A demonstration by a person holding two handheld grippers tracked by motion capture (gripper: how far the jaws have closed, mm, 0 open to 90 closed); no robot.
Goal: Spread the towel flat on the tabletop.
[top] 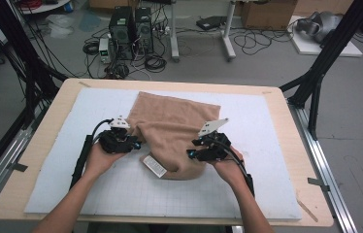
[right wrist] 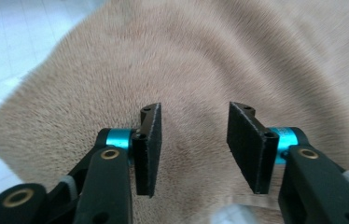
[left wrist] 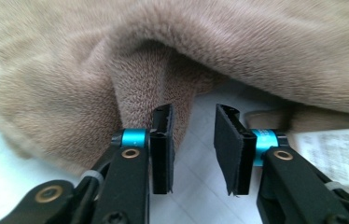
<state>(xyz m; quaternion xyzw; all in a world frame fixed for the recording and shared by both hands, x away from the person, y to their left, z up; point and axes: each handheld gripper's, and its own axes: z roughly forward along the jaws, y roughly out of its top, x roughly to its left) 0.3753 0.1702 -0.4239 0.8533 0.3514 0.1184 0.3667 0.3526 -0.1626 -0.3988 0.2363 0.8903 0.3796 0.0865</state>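
White mat [top: 121,194]; tan towel [top: 174,124]; both grippers' fingers [left wrist: 162,140] apart, empty.

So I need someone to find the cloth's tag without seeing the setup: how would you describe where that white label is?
On the white gridded mat covering the wooden table lies a tan fleece cloth. At its near edge, between the left gripper and right gripper, sits the white label: a small printed rectangle, the sole non-tan part of the cloth.
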